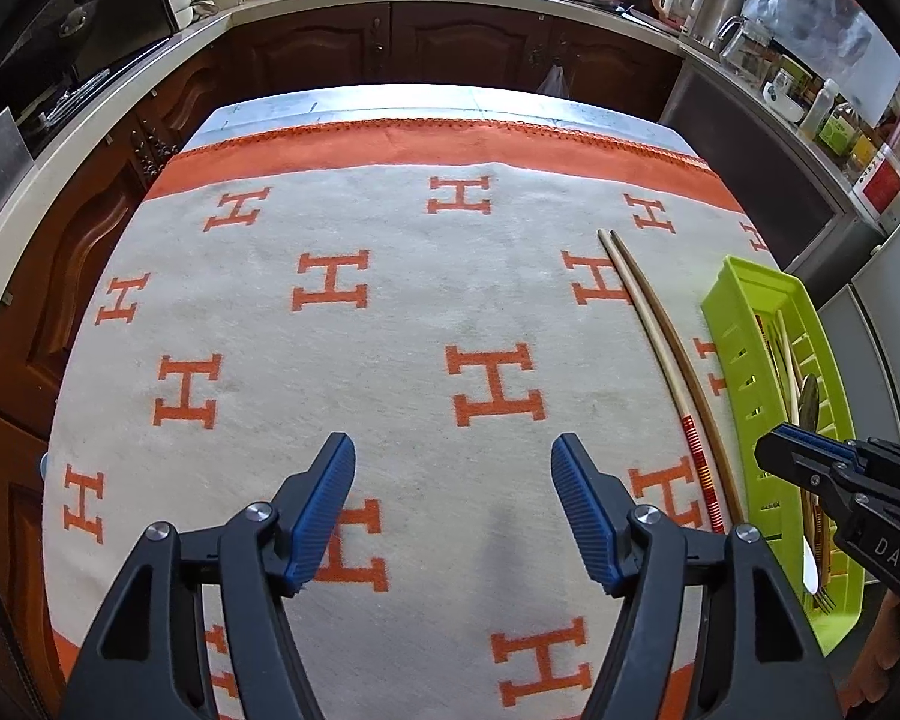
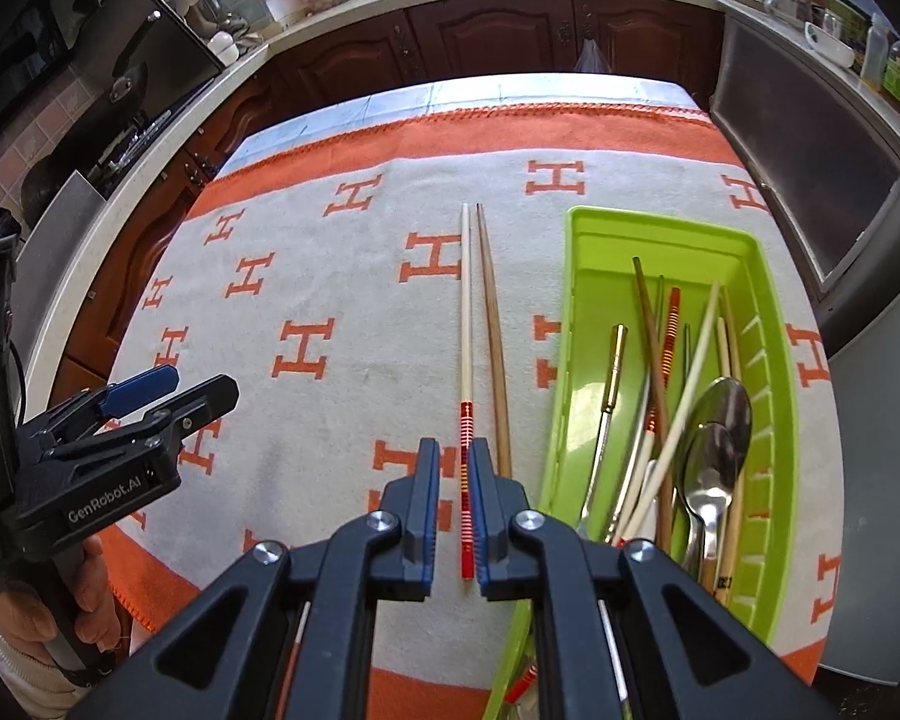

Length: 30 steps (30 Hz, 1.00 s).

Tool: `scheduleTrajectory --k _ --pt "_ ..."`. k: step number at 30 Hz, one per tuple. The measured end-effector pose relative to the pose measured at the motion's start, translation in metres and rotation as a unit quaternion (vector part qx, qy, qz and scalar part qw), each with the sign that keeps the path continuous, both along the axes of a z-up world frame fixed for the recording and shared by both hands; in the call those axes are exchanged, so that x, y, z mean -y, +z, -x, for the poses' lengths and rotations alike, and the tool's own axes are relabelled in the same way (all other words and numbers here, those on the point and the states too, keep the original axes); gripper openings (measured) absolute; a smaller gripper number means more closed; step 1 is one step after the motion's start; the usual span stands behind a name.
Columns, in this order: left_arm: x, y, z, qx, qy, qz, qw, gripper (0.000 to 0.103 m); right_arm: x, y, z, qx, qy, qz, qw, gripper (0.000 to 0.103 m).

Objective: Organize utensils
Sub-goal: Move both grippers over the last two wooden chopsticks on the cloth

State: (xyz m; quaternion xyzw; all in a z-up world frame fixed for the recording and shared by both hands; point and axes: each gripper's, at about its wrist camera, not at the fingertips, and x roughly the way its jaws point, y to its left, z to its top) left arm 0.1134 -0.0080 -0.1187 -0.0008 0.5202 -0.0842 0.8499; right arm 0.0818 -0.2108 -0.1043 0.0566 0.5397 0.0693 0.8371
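Right hand-held gripper [image 2: 453, 516] down over the red-banded end of the pale chopstick [image 2: 465, 324], jaws narrowly apart either side, not visibly pressing. Brown chopstick [image 2: 494, 336] just beside, both lying on the tabletop [image 2: 342, 240] left of the green tray [image 2: 576, 324]. Left hand-held gripper [image 1: 453, 510] wide apart, empty. Best closed squarely on the bands, clear of the brown neighbour, then lifted level.

An orange-and-cream H-patterned blanket [image 1: 390, 312] covers the table before dark wooden cabinets [image 1: 462, 48].
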Motion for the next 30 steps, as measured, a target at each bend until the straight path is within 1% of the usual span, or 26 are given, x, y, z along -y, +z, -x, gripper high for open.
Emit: scheduleTrajectory --k 3,11,15,19,24,26,30 --pt "-0.004 -0.004 -0.003 -0.003 0.003 0.001 1.0 0.069 -0.002 -0.005 -0.011 -0.008 0.002 0.012 1.0 0.025" --pt "-0.021 -0.018 -0.01 -0.014 0.026 0.008 0.9995 0.07 -0.013 -0.025 -0.043 -0.051 0.025 0.054 0.997 0.026" --pt "-0.027 -0.026 -0.012 -0.022 0.031 0.009 0.9992 0.07 -0.02 -0.032 -0.057 -0.059 0.033 0.083 0.994 0.026" --pt "-0.029 -0.029 -0.013 -0.025 0.033 0.01 0.9991 0.07 -0.028 -0.039 -0.072 -0.075 0.038 0.095 0.992 0.027" --pt "-0.032 -0.031 -0.014 -0.026 0.035 0.011 0.999 0.07 -0.041 -0.049 -0.093 -0.11 0.04 0.133 0.984 0.026" --pt "-0.032 -0.031 -0.014 -0.027 0.035 0.012 0.9989 0.07 -0.044 -0.05 -0.099 -0.119 0.043 0.132 0.983 0.026" --pt "-0.032 -0.03 -0.013 -0.026 0.033 0.013 0.999 0.07 -0.043 -0.049 -0.106 -0.138 0.04 0.11 0.983 0.027"
